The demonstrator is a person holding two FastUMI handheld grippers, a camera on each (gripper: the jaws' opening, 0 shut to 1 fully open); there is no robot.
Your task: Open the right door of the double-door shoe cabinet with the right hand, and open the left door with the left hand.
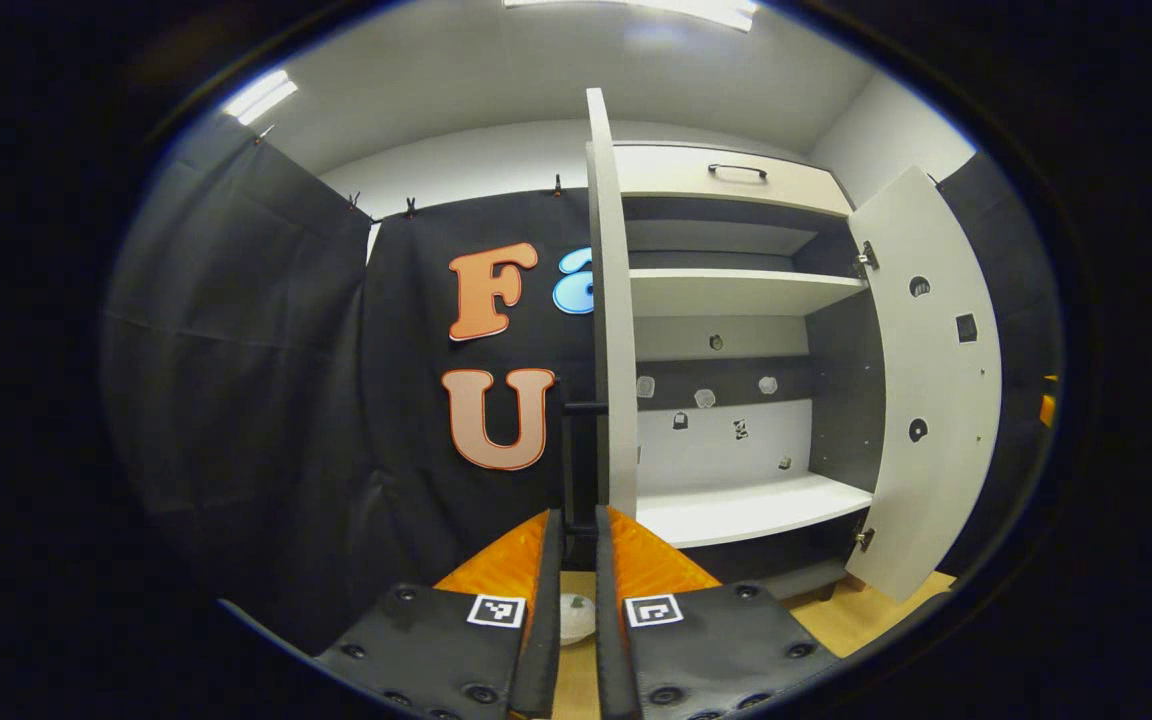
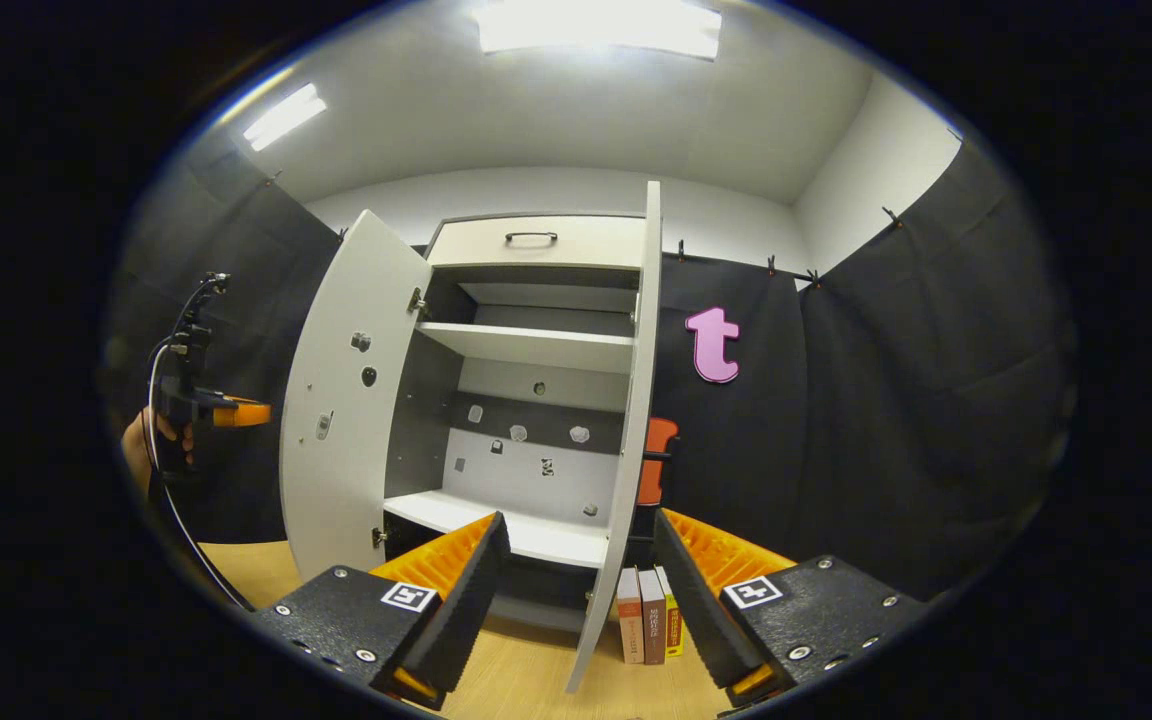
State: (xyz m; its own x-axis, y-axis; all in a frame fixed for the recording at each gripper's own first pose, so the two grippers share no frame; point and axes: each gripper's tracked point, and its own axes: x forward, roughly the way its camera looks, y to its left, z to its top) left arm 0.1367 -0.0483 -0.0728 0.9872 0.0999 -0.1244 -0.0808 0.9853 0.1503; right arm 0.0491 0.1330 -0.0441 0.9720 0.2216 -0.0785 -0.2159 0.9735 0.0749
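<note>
Between spread right tool fingers: right door edge; left tool pinching left door.

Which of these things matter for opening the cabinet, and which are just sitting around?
Part of the job: white left cabinet door; white right cabinet door; left gripper; right gripper.

Just there: three upright books; black-handled top drawer; wooden floor.

The cabinet stands at the frame's centre in both views, pale with dark inner walls, two white shelves and a drawer with a dark handle on top. Both doors are swung open. In the right gripper view, the left door angles outward at centre left, while the right door shows edge-on at centre, reaching the lower frame.
</note>
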